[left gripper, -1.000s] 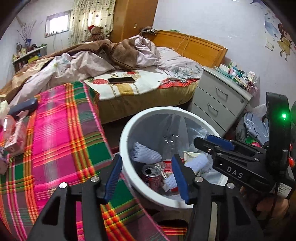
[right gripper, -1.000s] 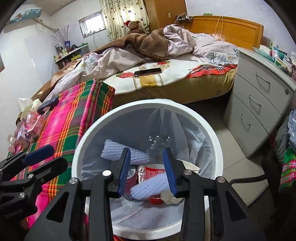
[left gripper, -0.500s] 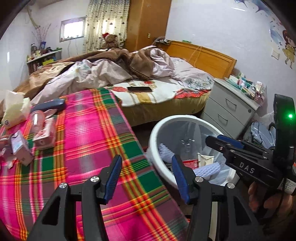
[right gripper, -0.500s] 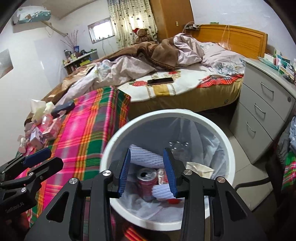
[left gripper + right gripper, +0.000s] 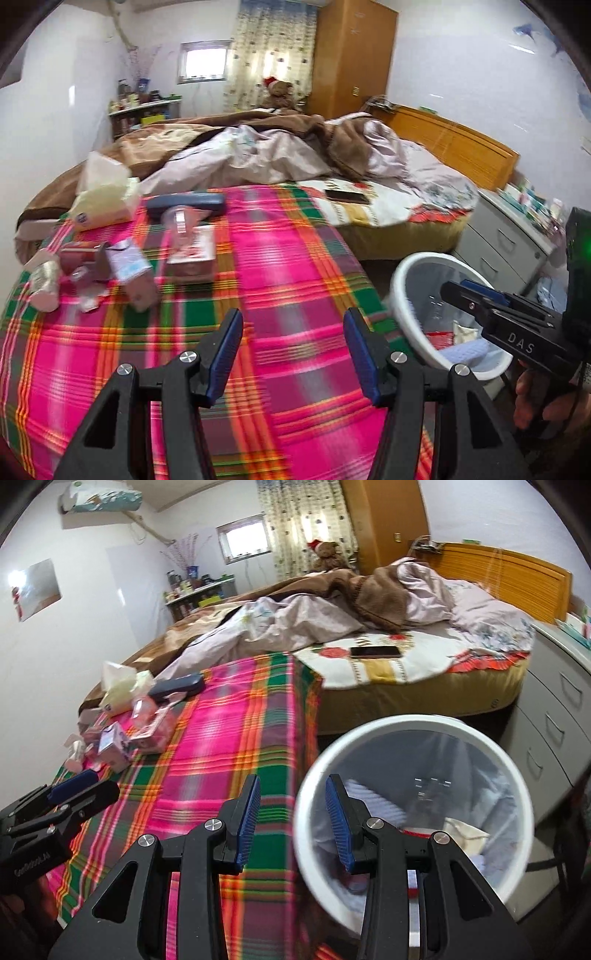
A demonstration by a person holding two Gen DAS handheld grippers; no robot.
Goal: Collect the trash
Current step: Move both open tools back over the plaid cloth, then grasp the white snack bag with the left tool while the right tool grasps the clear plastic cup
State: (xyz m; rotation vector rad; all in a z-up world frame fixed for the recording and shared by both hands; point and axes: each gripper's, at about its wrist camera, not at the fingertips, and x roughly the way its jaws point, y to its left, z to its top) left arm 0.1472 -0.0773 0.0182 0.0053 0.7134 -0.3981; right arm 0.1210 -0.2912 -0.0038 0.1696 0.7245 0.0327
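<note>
Bedroom clutter is seen behind a plaid-covered table (image 5: 280,280), with a white trash bin (image 5: 413,723) just beside its right edge. Both the left gripper (image 5: 291,350) and the right gripper (image 5: 291,814) are held with jaws apart and nothing between them. Remaining trash, a small carton (image 5: 135,273) among wrappers, is grouped near the far left corner, ahead and left of the jaws, nearer the left gripper. The carton's long axis is judged to run roughly toward the near edge, though blur leaves this uncertain.

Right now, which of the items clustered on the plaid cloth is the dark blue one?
The long dark blue case at the cluster's far edge, beside the tissue pack; the other items are pale, pink or clear.
</note>
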